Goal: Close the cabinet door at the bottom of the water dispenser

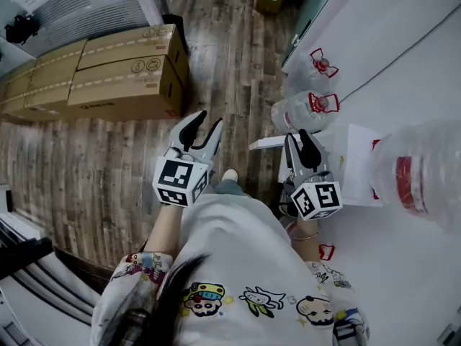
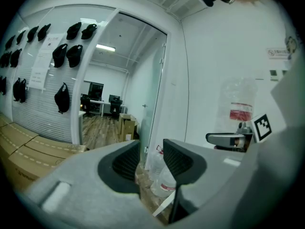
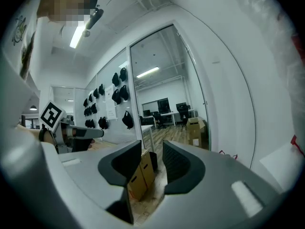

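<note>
The water dispenser [image 1: 358,157] is seen from above at the right of the head view, against the white wall. Its inverted bottle [image 1: 421,171] is blurred in the foreground. From the dispenser's lower front a thin white panel [image 1: 264,143] sticks out over the wooden floor [image 1: 230,56]. This is judged to be the cabinet door, standing open and seen on its edge. A similar white edge is found low between the jaws in the left gripper view.

The left hand-held gripper [image 1: 208,120] is held out in front of the body over bare floor, with its jaws well apart and nothing between them. The right hand-held gripper [image 1: 297,135] is held just beside the panel; its jaws are apart by a smaller gap and are also empty. No contact with the door can be made out. Both are pointed almost level, probably because the door is to be pushed and not grasped, so no grip is needed.

The water jugs [image 1: 306,110] are stood on the floor just beyond the panel, near the wall, and the room on that side is limited by them. Cardboard boxes [image 1: 122,78] are stacked well apart at the left, so a wide strip of floor is left free there. The free edge of the door is judged the best place for a push. The jugs and the person's own foot [image 1: 229,175] should be kept out of the swing.
</note>
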A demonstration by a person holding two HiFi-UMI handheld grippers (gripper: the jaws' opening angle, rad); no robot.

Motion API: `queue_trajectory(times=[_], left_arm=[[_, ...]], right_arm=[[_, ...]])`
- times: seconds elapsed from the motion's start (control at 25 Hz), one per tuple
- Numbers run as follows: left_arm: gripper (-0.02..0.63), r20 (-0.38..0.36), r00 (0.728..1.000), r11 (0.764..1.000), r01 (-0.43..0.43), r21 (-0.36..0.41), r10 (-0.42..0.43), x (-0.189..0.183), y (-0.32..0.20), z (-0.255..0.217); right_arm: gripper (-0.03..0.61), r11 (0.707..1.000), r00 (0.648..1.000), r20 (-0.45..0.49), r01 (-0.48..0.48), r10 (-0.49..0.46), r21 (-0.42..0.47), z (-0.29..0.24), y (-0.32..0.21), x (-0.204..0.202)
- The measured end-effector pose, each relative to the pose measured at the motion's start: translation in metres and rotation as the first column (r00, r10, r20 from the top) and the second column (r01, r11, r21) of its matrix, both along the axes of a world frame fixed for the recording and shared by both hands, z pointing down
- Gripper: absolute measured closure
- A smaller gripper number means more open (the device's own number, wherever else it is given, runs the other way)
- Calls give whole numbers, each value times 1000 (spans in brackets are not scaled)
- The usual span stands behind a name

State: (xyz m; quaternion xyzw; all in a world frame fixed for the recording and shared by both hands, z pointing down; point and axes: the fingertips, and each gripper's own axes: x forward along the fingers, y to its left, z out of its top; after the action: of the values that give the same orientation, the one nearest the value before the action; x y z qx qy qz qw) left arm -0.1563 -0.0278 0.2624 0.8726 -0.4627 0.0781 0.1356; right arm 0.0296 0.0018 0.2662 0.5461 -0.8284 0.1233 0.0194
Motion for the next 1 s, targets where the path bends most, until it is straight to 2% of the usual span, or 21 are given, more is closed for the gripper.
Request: queue_trajectory(times=[0.16,0.28,0.44,0.52,0.6,0.68,0.84,1.0], left_arm=[[459,-4,996,996,-85,-9,85,31,-23,4],[459,-2,984,984,-179,-14,179,60,-37,8],[459,-10,952,951,-307,-23,307,102,-63,14],[459,-11,924,923,-383,-30,383,122,-78,19],[459,-8,883,882,-469,-39,469,145,-94,23],[459,-6,831,830,-556,-55,556,167,-110,27],[459,-2,710,707,-702,-84,704,208,-141,33],[459,5,596,593,-799,-102,803,235,-165,39]], right_arm=[[446,998,998,7,-65,65,-16,7,-5,20],[446,990,990,13,-139,140,-35,15,-5,36],[446,967,968,10,-249,249,-53,22,-12,63],[446,945,947,13,-321,322,-68,27,-16,76],[446,910,912,15,-407,409,-84,31,-19,89],[446,864,868,13,-493,497,-102,34,-23,100],[446,751,758,5,-646,653,-140,39,-32,119],[446,638,648,-13,-752,761,-165,42,-38,127]])
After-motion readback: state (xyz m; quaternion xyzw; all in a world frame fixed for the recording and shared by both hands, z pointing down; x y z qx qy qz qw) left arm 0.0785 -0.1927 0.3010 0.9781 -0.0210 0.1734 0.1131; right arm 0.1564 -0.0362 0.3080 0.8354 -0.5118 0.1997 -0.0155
